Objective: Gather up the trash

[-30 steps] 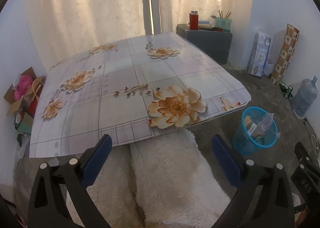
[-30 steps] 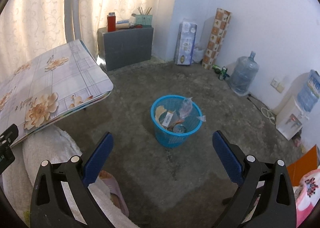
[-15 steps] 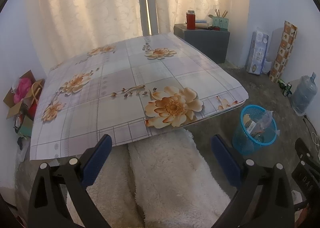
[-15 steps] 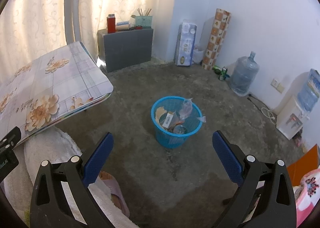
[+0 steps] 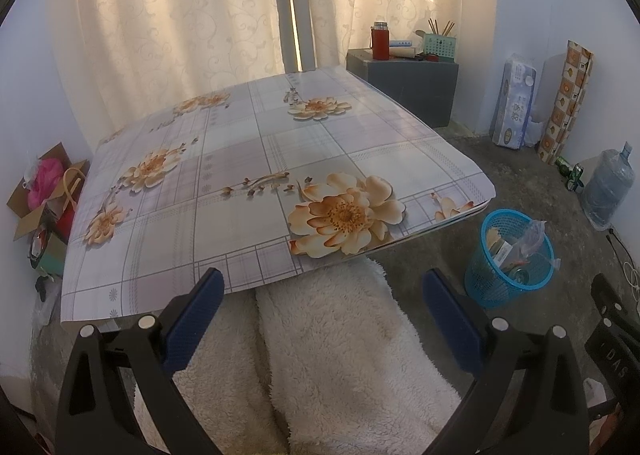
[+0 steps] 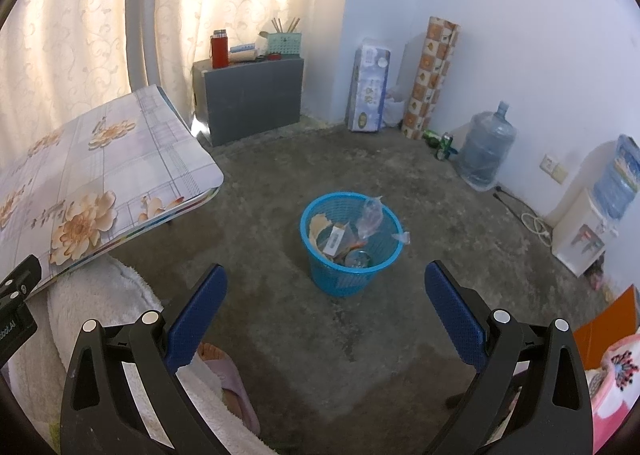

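A blue mesh trash basket (image 6: 352,255) stands on the concrete floor, holding a crumpled clear plastic bag (image 6: 372,215), paper scraps and a can. The same basket (image 5: 508,259) shows at the right of the left wrist view, beside the table corner. My right gripper (image 6: 326,303) is open and empty, held above the floor just short of the basket. My left gripper (image 5: 320,307) is open and empty too, hovering over white fluffy trousers at the near edge of the flower-patterned table (image 5: 256,175). No loose trash shows on the tabletop.
A grey cabinet (image 6: 252,95) with a red flask stands by the curtains. A tissue pack, patterned roll (image 6: 434,71), cans and a water jug (image 6: 486,151) line the wall. A dispenser (image 6: 584,235) stands right. A slippered foot (image 6: 228,379) rests near. A cardboard box (image 5: 44,191) sits left.
Both views shifted slightly; the left wrist view tilted a little so the table sits lower in frame. Both grippers stayed open and empty.
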Action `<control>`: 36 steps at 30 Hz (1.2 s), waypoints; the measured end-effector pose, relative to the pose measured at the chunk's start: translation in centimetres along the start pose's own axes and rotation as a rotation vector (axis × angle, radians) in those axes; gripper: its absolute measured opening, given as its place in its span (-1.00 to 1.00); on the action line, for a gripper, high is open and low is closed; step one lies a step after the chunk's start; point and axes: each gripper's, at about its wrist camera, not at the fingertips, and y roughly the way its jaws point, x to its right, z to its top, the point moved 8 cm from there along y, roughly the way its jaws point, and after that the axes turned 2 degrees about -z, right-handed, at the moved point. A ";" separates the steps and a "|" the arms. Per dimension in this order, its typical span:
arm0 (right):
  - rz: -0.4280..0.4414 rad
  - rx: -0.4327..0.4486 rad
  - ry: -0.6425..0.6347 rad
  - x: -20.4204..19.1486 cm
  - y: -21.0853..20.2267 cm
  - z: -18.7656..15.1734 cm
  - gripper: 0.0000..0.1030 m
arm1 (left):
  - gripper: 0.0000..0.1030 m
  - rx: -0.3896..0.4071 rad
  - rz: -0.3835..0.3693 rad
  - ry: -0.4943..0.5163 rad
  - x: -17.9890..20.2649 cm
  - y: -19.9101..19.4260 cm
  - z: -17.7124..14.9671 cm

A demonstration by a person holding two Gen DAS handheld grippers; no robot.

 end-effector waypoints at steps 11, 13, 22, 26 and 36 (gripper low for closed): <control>-0.003 -0.001 0.003 0.0 -0.1 0.0 0.84 | 0.89 0.001 -0.002 0.002 0.1 -0.1 0.0; -0.005 -0.001 0.003 0.0 -0.1 0.0 0.84 | 0.89 0.002 -0.002 0.000 0.1 -0.1 0.0; -0.015 -0.007 0.015 0.4 -0.5 0.1 0.84 | 0.89 -0.001 -0.007 0.008 0.4 -0.1 0.1; -0.013 -0.004 0.017 0.4 -0.4 0.1 0.84 | 0.89 -0.003 -0.006 0.005 0.4 -0.1 0.1; -0.017 -0.003 0.018 0.6 -0.5 0.2 0.84 | 0.89 -0.001 -0.006 0.008 0.3 -0.1 0.1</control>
